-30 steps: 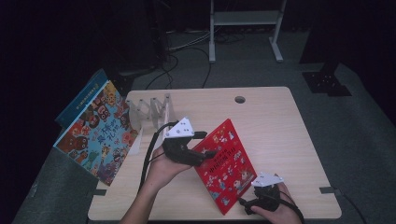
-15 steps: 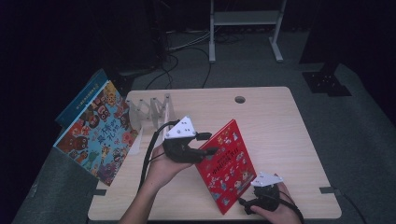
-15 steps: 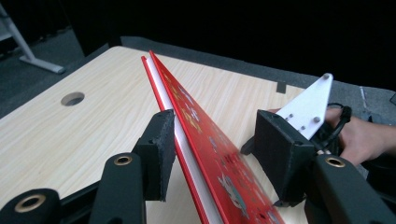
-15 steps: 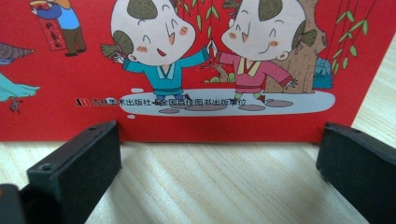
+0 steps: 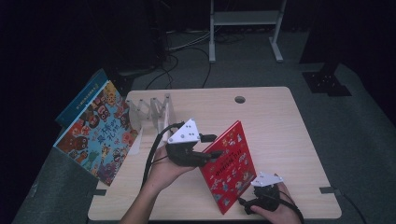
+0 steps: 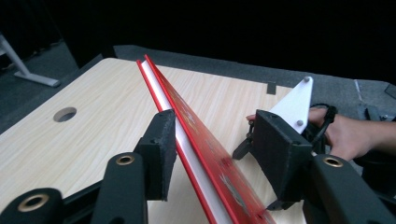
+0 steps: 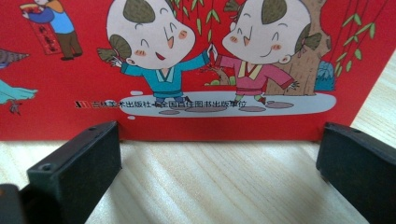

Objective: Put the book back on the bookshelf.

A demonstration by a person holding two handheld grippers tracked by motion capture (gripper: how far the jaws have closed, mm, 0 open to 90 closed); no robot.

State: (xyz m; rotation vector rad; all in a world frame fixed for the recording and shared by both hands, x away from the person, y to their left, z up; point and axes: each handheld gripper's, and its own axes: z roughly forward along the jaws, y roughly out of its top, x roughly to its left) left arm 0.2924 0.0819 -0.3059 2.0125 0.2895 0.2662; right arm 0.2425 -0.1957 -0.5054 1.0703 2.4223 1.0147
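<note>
Right gripper (image 5: pixel 246 203) sits lowest, at the near edge of the table (image 5: pixel 280 126), its jaws spread wide and resting just short of the red picture book (image 5: pixel 229 170). From its own view the book's lower edge (image 7: pixel 219 133) stands on the wood between the two black jaws, neither pad touching it, so this gripper holds nothing and only fences the book's foot.

Next up the table, the left gripper (image 5: pixel 209 148) straddles the book's upper left edge. Its jaws have just been closing with the book between them. In the left gripper view the left pad (image 6: pixel 161 149) lies against the white page block, while the other pad (image 6: pixel 280 154) stands clear of the red cover (image 6: pixel 205 140), so the grip looks not quite made. The book is tilted up on its lower edge, leaning over.

To do this step well, I would judge the left jaws should finish closing squarely on the covers near the spine before any lift, with the right gripper kept still as a stop so the foot cannot slide.

Farther off, a clear slotted book rack (image 5: pixel 152 109) stands toward the table's left back, and a large colourful picture book (image 5: pixel 95 133) leans at its left end, a blue book (image 5: pixel 81 95) behind it.
</note>
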